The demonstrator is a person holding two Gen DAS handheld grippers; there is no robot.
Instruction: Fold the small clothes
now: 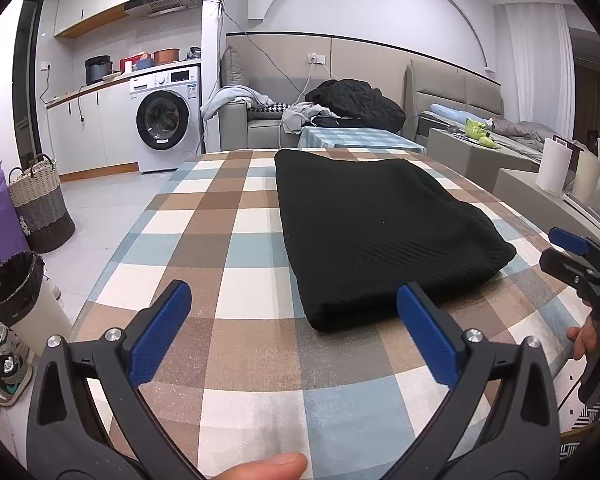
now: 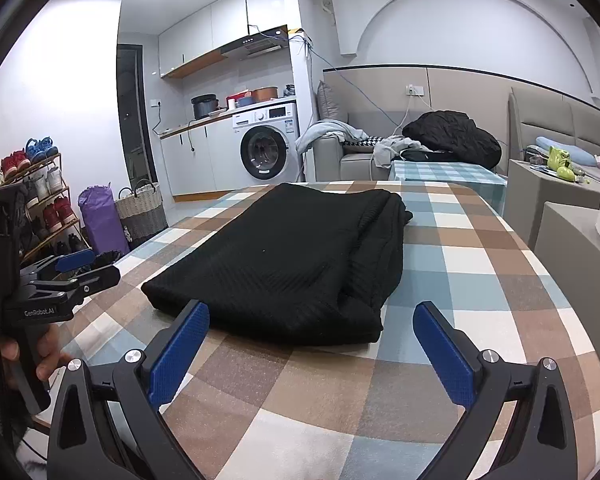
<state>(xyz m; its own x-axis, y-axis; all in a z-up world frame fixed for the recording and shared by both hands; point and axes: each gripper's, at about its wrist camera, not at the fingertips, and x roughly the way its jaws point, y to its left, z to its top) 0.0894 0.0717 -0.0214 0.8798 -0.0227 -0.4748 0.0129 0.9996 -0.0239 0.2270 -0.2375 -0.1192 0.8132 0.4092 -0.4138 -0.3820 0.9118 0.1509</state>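
A folded black knit garment (image 1: 384, 236) is lying flat on the checked tablecloth (image 1: 220, 216), its layered edges showing along one side in the right wrist view (image 2: 380, 248). The left gripper (image 1: 294, 308) is hovering just short of the garment's near edge, jaws spread wide and gripping nothing, its right pad (image 1: 428, 332) overlapping that edge in view. The right gripper (image 2: 312, 328) is likewise standing wide and empty at the garment's near edge. A washing machine (image 1: 166, 118) is sitting well behind the garment.
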